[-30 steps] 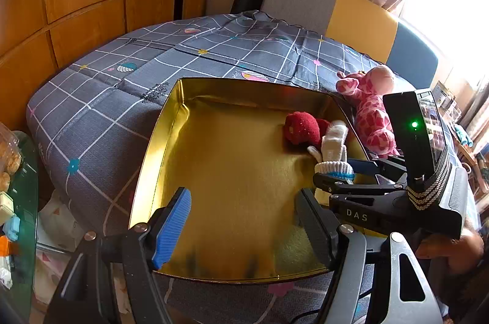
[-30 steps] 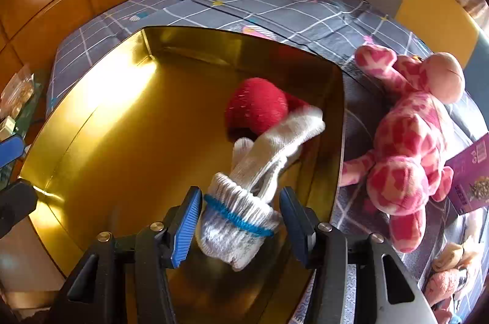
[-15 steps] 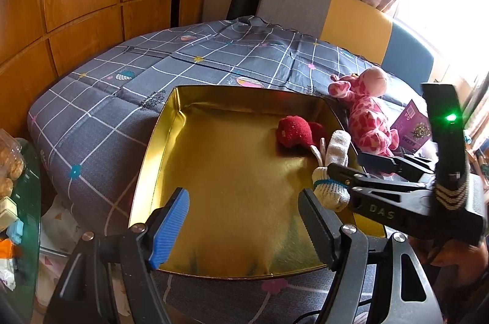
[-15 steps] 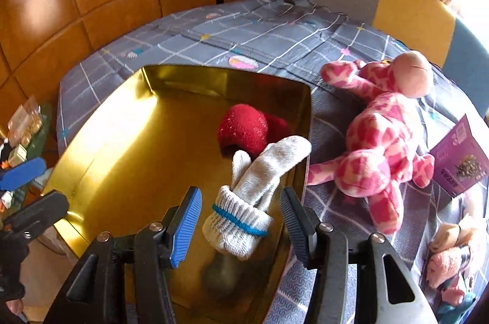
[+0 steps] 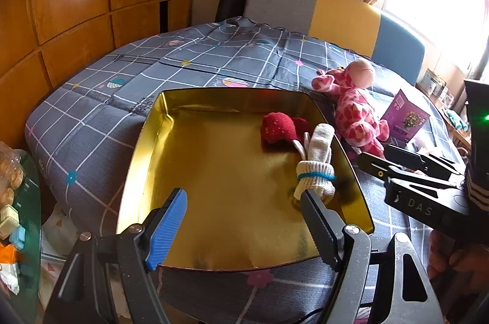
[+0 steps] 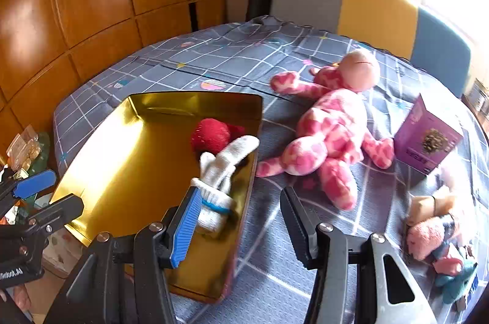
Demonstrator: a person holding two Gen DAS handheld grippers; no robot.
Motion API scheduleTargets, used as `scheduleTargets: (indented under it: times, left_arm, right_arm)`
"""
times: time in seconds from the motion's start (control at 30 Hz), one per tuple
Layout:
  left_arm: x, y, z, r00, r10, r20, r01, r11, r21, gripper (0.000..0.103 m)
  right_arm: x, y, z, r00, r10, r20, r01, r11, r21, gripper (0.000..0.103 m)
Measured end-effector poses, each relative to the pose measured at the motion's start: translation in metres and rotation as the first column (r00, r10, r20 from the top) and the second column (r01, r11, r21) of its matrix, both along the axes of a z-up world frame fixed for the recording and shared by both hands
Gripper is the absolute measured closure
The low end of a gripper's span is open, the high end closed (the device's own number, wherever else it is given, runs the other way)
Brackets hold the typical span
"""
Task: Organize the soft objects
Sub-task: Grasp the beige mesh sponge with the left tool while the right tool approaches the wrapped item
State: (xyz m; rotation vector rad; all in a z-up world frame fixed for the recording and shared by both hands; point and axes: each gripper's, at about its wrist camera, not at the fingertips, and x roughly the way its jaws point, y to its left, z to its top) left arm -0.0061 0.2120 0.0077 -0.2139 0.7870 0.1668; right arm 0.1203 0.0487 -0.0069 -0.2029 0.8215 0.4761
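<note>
2 grippers: both sets of jaws stand apart with nothing between them; the left gripper (image 5: 241, 229) is opening its jaws wider, the right gripper (image 6: 241, 223) holds a middling gap.
Bed (image 5: 101, 122): grey checked cover, carrying everything; its near edge drops away just below the left jaws.
Gold tin (image 5: 146, 146): open box straight ahead of the left jaws, mostly bare floor inside, so plenty of room for more.
Pink plush (image 6: 330, 134): sprawled on the cover ahead and right of the right jaws, just beside the tin's right wall; probably the next pick.
Purple box (image 6: 428, 140): right of the plush, near one paw.
White glove (image 6: 220, 174): in the tin by its right wall, touching the red plush (image 6: 211, 134).
Risk: floppy limbs could catch the tin's rim and tip or shove it toward the bed edge.
Risk: a grip on 1 limb alone may slip.
</note>
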Motion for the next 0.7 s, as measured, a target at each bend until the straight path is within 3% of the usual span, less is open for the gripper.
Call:
scheduleTargets:
  times: [0.4,0.57,0.7]
  left_arm:
    - [0.010,-0.024,0.002,0.997,-0.078,-0.009,0.078,0.997,-0.005,0.024]
    - [0.020,-0.045,0.007,0.989,-0.150,-0.001,0.150,0.989,0.015,0.021]
    - [0.029,-0.066,0.013,0.977,-0.214,0.005,0.214,0.976,0.045,0.018]
  right_arm:
    - [-0.012,-0.063,0.009,0.994,-0.101,0.032,0.100,0.995,0.007,0.049]
    - [-0.013,-0.114,0.008,0.981,-0.190,0.026,0.190,0.982,-0.012,0.049]
    - [-0.012,-0.170,0.008,0.951,-0.309,0.016,0.309,0.951,-0.013,0.049]
